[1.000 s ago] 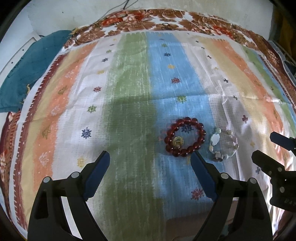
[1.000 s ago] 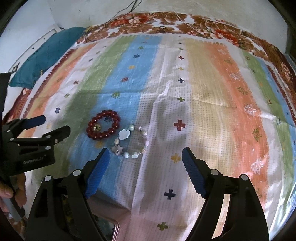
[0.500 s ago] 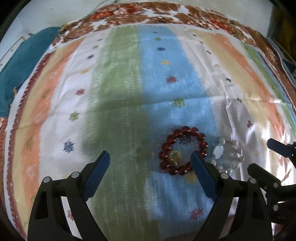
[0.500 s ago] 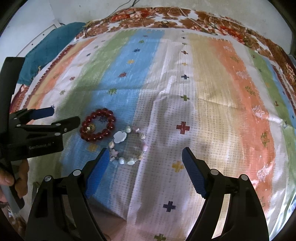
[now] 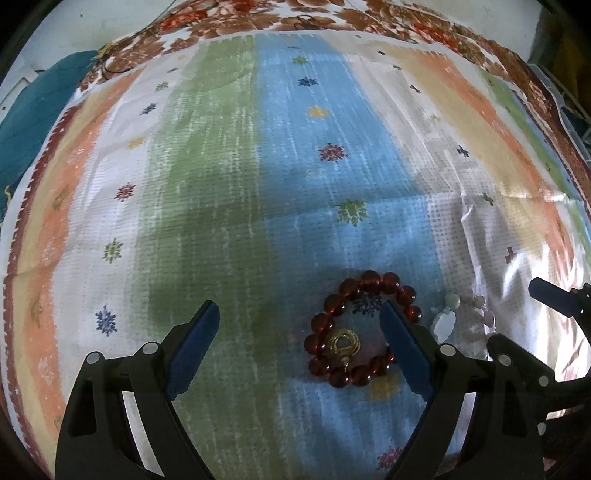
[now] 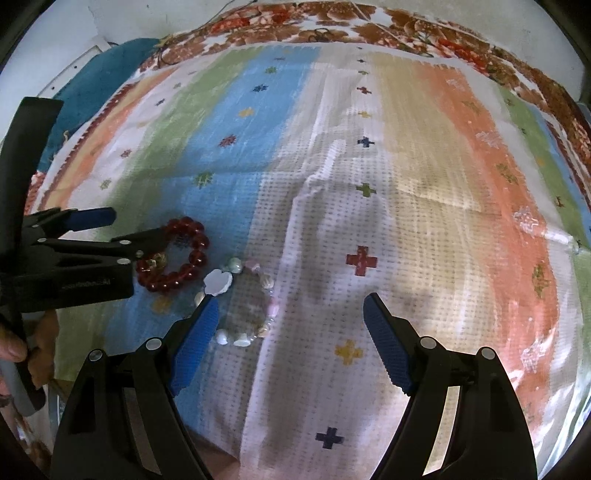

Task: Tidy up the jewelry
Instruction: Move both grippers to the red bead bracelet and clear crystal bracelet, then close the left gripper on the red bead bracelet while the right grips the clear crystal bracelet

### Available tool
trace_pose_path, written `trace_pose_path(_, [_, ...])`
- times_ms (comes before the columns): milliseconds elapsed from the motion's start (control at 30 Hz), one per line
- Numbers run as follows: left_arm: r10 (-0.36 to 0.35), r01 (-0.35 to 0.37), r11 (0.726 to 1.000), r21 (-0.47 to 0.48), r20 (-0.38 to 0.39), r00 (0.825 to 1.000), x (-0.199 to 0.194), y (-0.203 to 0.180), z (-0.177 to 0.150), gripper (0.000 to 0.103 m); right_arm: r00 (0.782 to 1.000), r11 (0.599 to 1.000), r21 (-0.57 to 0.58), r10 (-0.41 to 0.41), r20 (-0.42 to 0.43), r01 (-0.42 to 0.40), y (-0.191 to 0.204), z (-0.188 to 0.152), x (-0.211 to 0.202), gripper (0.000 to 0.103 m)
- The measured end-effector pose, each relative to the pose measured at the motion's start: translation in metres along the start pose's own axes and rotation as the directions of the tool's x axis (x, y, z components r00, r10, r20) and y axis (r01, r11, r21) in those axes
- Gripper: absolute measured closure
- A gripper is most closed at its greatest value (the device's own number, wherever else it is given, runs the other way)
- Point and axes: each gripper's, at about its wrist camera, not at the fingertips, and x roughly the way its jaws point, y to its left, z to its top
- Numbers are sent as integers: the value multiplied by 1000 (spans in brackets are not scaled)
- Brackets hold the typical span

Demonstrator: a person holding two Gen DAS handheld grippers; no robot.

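Observation:
A dark red bead bracelet (image 5: 334, 317) with a gold ring (image 5: 344, 343) inside its loop lies flat on the striped cloth (image 5: 221, 184). Beside it lies a pale shell and bead bracelet (image 6: 245, 301) with a white flower charm (image 6: 218, 282). My left gripper (image 5: 299, 328) is open, and its right finger (image 5: 402, 347) overlaps the red bracelet's right side. My right gripper (image 6: 288, 317) is open, and its left finger (image 6: 195, 343) overlaps the pale bracelet's left side. The red bracelet also shows in the right wrist view (image 6: 190, 254), partly behind the left gripper.
The striped cloth covers a table with a floral border (image 6: 369, 26) at the far edge. A teal cloth (image 5: 26, 110) lies off the table's left side. A pale wall stands behind.
Both grippers have moved forward and down toward the bracelets. The red bracelet now sits between the left fingers, and the pale one sits at the right gripper's left finger. The jewelry has not moved.

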Motion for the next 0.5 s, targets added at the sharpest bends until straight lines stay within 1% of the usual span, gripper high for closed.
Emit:
trace_pose_path(100, [35,-35,999,27,-8,999,5,-4,0,17,1000,1000,0,-16,-9,16,0,2,6,22])
trace_pose_path(167, [84,-84,995,53,-4,996,10,-8,0,17,999,999,10,-39,-25,39,-3,3,14,22])
trace_pose_path(200, [87,-86,995,46,-3,996,11,-6,1,18,999,999,11,-41,-31,41,-3,3,17,22])
trace_pose_path(267, [79,-79,997,18,-13,997,16,0,2,19,998,999,7,-46,-34,46,-3,1,21,22])
trace_pose_path(333, [57,-56,998,14,-15,998,18,2,3,20,997,997,-19,-70,-32,69,1,0,22,22])
trace_pose_path(400, [37,-36,999,12,-9,999,19,3,2,24,997,997,-21,-75,-31,74,2,-1,23,22])
trace_pose_path(500, [16,-16,1000,10,-5,1000,18,5,0,34,997,997,-26,-71,-27,71,1,-1,22,23])
